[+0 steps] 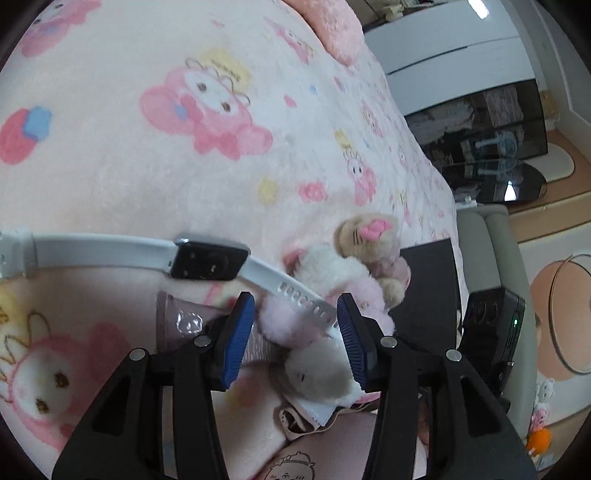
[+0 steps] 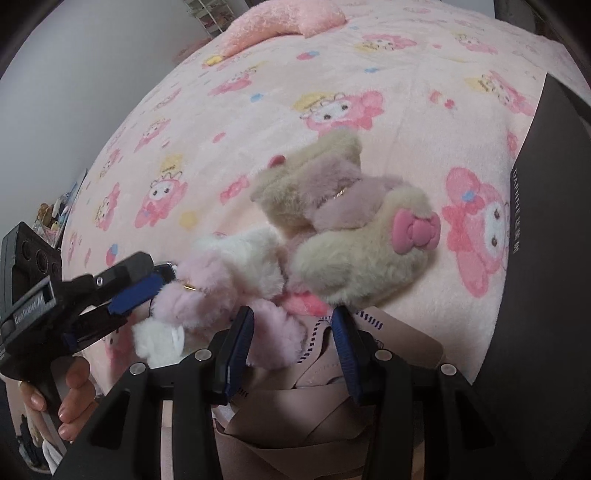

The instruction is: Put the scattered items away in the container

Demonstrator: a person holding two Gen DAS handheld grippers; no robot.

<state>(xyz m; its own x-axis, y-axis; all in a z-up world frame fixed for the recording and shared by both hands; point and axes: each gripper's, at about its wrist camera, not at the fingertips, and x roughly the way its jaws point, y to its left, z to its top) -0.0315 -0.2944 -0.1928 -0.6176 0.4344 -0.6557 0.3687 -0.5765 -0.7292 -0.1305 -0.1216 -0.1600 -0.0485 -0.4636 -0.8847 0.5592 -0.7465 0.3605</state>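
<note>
On a pink cartoon-print blanket lies a smartwatch with a white strap. Its holed strap end reaches between the pads of my left gripper, which is open over a pink fluffy plush. A beige plush with a pink bow sits just beyond. In the right wrist view my right gripper is open, a tuft of the pink plush beside its left pad. The beige plush lies ahead, and the left gripper comes in from the left. A black box stands at the right.
A mauve pouch with dashed stitching lies under the right gripper. A white fluffy piece rests near the left pads. A pink pillow lies at the bed's far end. A hand holds the left gripper. Beside the bed stands a dark screen.
</note>
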